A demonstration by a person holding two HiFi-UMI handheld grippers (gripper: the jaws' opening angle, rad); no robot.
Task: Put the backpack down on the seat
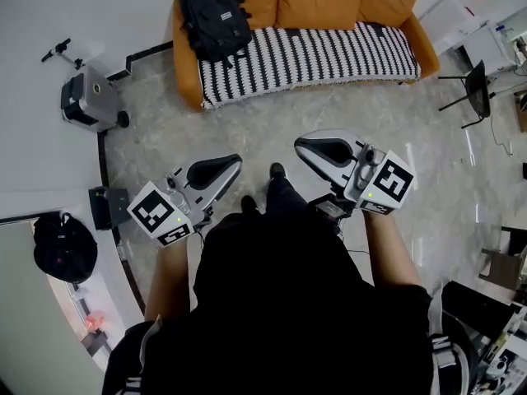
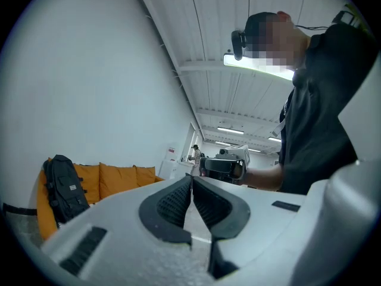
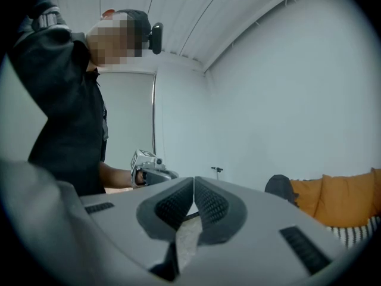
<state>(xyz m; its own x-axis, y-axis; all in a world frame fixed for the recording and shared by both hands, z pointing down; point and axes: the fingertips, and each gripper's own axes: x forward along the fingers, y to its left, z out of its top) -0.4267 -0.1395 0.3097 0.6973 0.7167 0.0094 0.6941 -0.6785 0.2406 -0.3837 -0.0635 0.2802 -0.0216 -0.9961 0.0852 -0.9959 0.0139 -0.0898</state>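
- Seen from above, a person stands on a pale stone floor [image 1: 247,130]. They hold the left gripper [image 1: 233,163] and the right gripper [image 1: 300,146] out in front, both aimed toward a sofa at the far side of the room.
- The sofa [image 1: 329,52] is orange, with a black-and-white striped cover over its seat.
- A black backpack [image 1: 214,16] sits upright at the sofa's left end. Its base is on the seat and it leans against the back cushion, just beside the armrest. It is well apart from both grippers.
- The left gripper's fingers [image 2: 169,204] are pressed together with nothing between them.
- The right gripper's fingers are likewise closed and empty.
- The backpack looks like soft fabric, so it would probably sag and swing when lifted. Its weight depends on contents that cannot be seen.
- The top carry handle or a shoulder strap seems the surest place to grip. A flat panel would likely slip from narrow fingers.
- With the bag resting on the seat, the task appears already done.
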